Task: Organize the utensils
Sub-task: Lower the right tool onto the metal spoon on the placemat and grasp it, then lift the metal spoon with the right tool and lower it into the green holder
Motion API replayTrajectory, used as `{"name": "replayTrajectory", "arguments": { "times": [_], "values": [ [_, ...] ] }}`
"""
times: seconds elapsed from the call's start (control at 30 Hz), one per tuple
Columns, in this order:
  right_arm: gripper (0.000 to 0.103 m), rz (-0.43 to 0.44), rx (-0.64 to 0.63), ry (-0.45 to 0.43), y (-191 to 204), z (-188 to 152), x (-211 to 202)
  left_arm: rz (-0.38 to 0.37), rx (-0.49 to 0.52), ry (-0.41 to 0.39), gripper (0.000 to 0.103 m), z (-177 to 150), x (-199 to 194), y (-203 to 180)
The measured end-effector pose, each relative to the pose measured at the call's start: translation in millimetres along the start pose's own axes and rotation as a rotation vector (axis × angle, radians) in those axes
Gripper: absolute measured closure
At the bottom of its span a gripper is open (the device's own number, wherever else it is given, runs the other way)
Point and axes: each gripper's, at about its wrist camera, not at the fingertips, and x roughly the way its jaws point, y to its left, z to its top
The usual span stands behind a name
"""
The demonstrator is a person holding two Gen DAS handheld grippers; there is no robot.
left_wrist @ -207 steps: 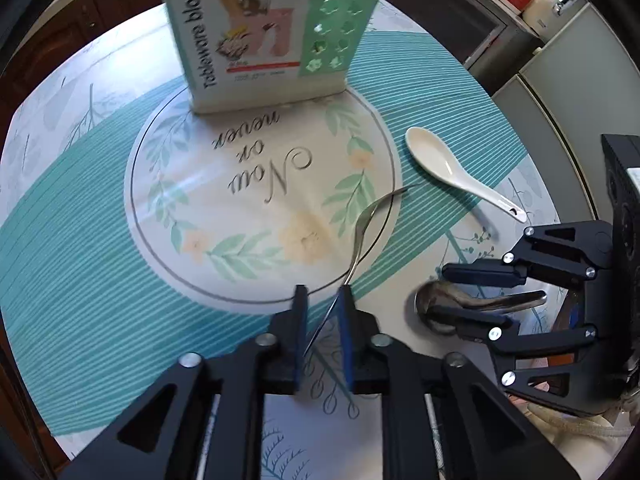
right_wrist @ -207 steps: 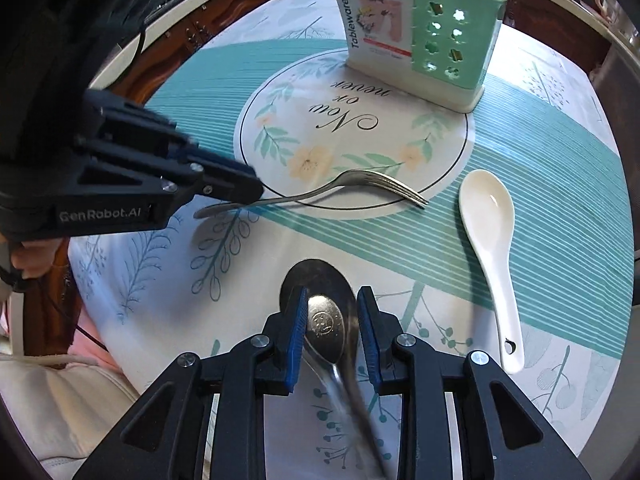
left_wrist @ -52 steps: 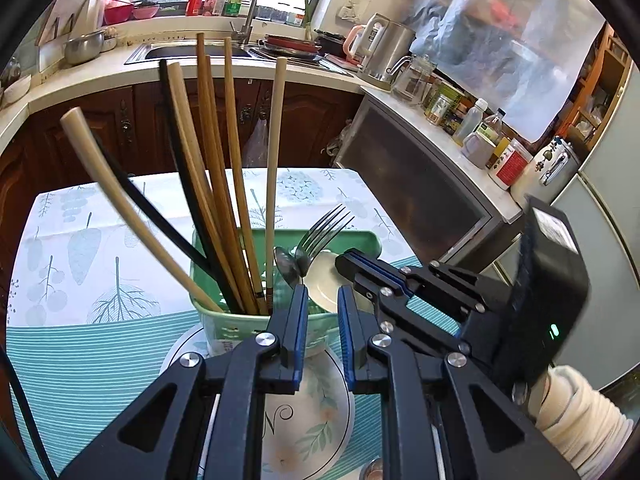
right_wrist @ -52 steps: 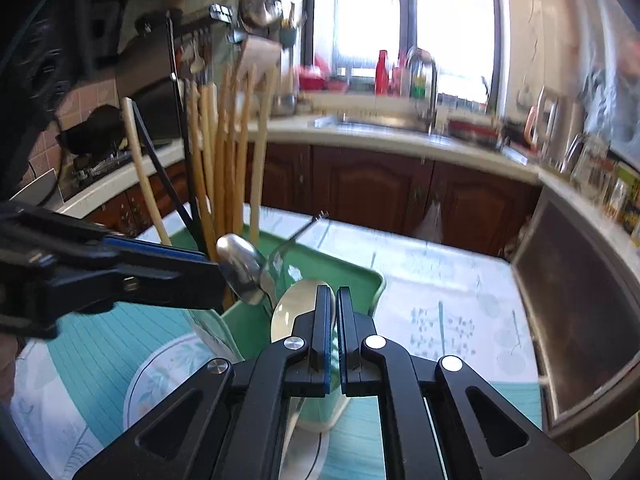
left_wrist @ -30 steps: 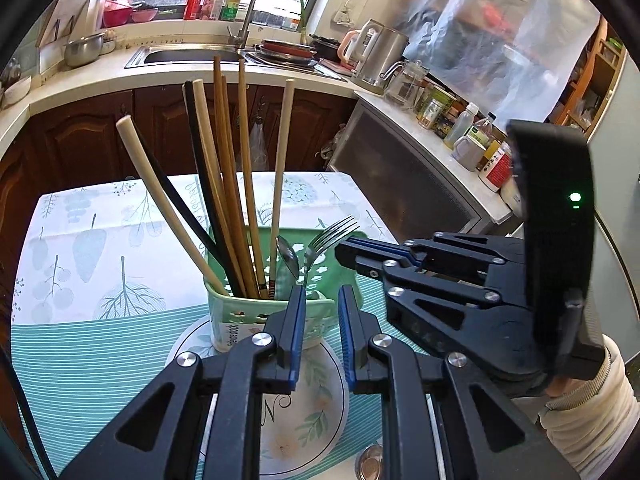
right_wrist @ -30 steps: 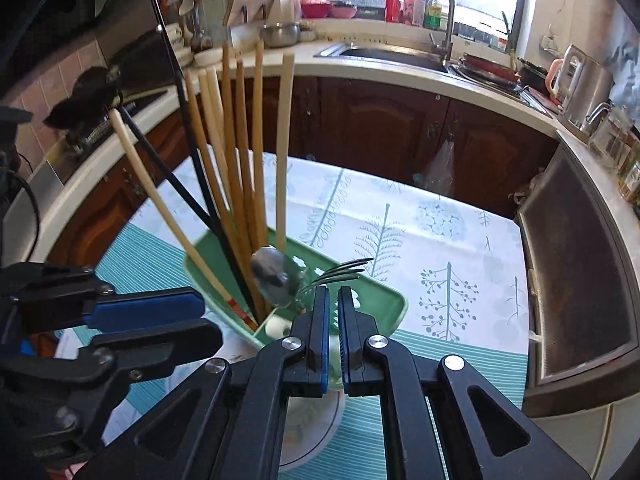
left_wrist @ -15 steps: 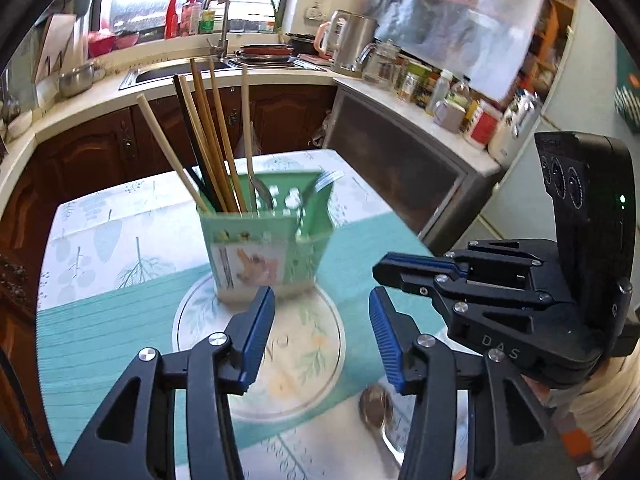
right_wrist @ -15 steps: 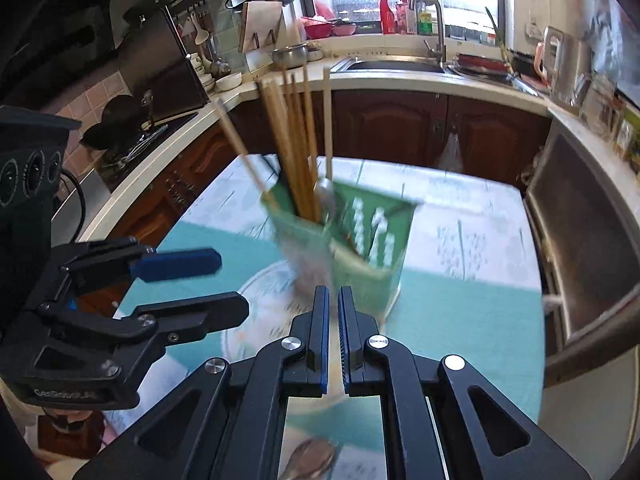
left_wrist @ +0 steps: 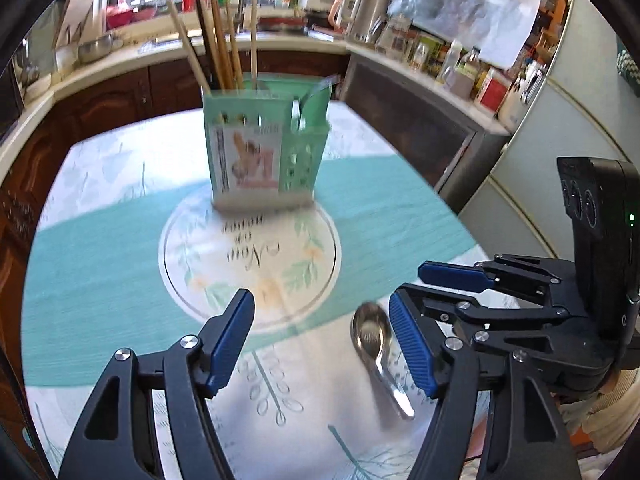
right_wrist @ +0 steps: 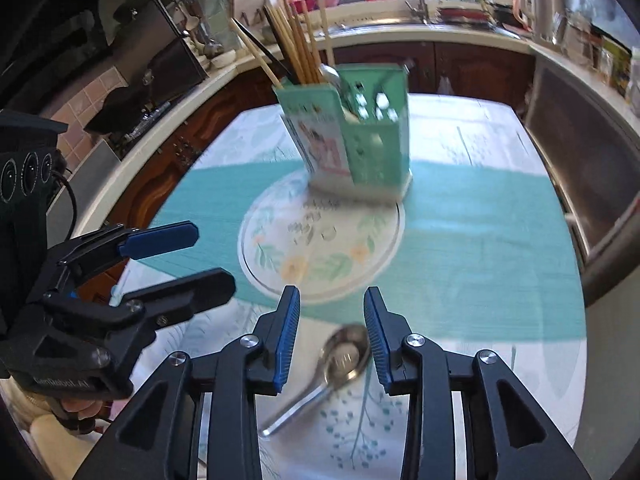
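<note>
one metal spoon (right_wrist: 344,356) (flat) on tablecloth (right_wrist: 480,360)

I count one green utensil holder (left_wrist: 264,148) on the table, and one metal spoon (left_wrist: 374,344) lying loose on the cloth near me. Standing in the holder are roughly six long chopsticks (left_wrist: 224,40), though blur makes that number uncertain. One spoon bowl (right_wrist: 330,73) and one fork (left_wrist: 316,90) poke above its rim. There is one round printed mat (left_wrist: 248,256) under the holder. Grippers: two, my left gripper (left_wrist: 320,340) and my right gripper (right_wrist: 332,336).
</note>
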Motion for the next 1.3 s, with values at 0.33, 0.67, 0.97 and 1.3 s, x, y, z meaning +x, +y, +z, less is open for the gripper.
{"name": "replayTrajectory", "arguments": {
  "times": [0.33,0.67,0.97,1.3],
  "values": [
    [0.069,-0.015,0.023,0.057,-26.7,-27.5,42.4,-0.02,-0.052,0.154,0.035,-19.9,44.5,7.0],
    [0.082,0.012,-0.006,0.111,-34.9,-21.5,77.2,-0.039,-0.084,0.199,0.035,-23.8,61.7,11.2],
    [0.09,0.01,-0.055,0.121,-30.9,-15.6,83.3,-0.047,-0.087,0.214,0.035,-23.8,69.7,11.7],
    [0.102,0.033,-0.034,0.066,-32.6,-12.8,69.9,-0.021,-0.119,0.183,0.035,-24.4,62.9,21.0]
  ]
}}
